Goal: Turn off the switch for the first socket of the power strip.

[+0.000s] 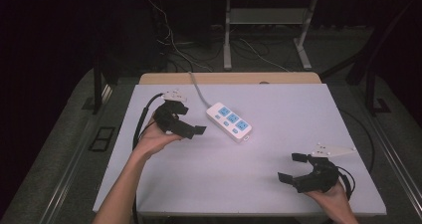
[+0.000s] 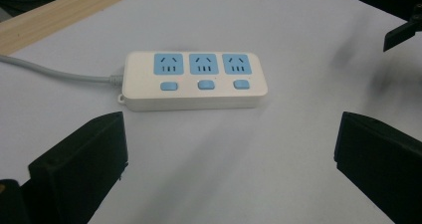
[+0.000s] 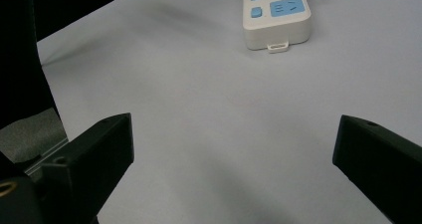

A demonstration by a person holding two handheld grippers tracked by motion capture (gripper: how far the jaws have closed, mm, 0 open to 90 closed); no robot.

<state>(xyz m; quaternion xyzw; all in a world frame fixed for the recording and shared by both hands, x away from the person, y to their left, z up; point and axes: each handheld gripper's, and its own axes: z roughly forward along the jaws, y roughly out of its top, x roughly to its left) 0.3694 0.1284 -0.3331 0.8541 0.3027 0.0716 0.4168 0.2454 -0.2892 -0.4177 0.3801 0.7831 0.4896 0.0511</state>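
The power strip (image 1: 229, 121) lies crosswise just ahead of the spread-jawed left gripper (image 1: 193, 124), well apart from the equally spread right gripper (image 1: 292, 167).

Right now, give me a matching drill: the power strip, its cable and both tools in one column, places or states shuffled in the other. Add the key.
Things:
1. power strip
2. left tool
3. right tool
4. grey cable

Places or states:
A. open, at the table's near right corner
B. runs off the table's far edge
C. lies flat mid-table, all three sockets empty
D. open, just left of the strip, apart from it

Pairs: 1-C, 2-D, 3-A, 4-B
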